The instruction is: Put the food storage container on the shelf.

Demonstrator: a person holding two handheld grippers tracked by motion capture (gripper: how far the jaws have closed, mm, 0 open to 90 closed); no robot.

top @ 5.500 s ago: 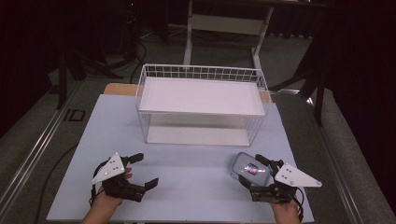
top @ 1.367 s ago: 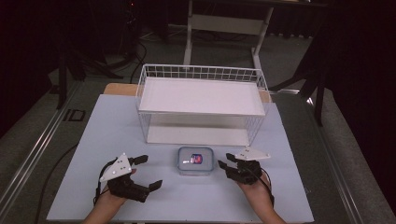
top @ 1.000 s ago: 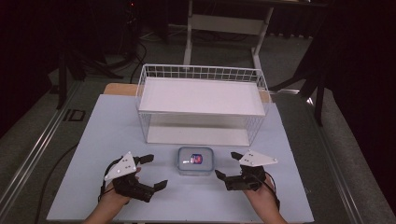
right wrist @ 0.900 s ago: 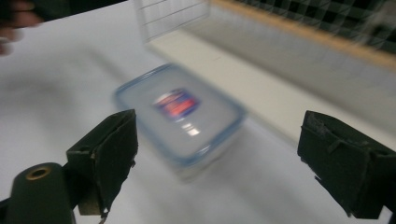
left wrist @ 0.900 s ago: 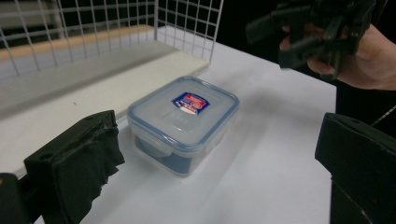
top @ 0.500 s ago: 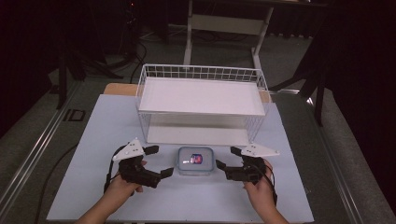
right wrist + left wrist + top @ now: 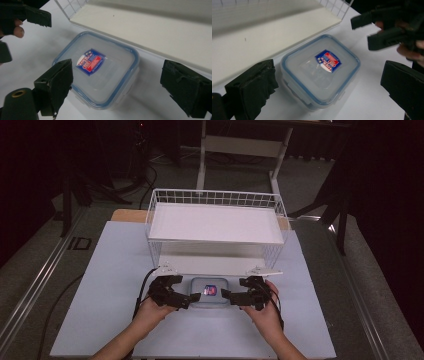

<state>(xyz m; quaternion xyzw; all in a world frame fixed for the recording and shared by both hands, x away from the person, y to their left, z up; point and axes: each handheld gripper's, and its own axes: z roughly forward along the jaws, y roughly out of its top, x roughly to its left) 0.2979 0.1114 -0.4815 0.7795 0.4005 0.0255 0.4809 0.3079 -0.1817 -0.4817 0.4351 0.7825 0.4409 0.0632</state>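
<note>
Fingers point(image 7: 252, 90) of the left gripper point(image 7: 192, 296) stand wide apart, with nothing pressed between them; the small plastic box point(image 7: 210, 291) sits in the gap ahead of them, and from the left gripper view I cannot see either pad touching it. Fingers point(image 7: 56, 85) of the right gripper point(image 7: 226, 294) are spread too, having just opened a little further, and the box lies between them without either pad bearing on it.

That box is a clear, lidded container with a blue seal round the rim and a red-and-blue label point(image 7: 90, 61) on top. It rests flat on the pale surface point(image 7: 110, 285), just in front of the lower shelf point(image 7: 210, 265) of a white wire rack point(image 7: 215, 200). In the high view the two grippers face each other across it, the left one at its left end, the right one at its right end, both very near its sides. A hand point(image 7: 150, 312) carries the left gripper and another hand point(image 7: 265, 315) the right, both forearms coming in from the near edge. A black cable point(image 7: 142, 290) loops away from the left gripper. Beyond the rack, a metal stand point(image 7: 240, 145) rises from the dark floor.
</note>
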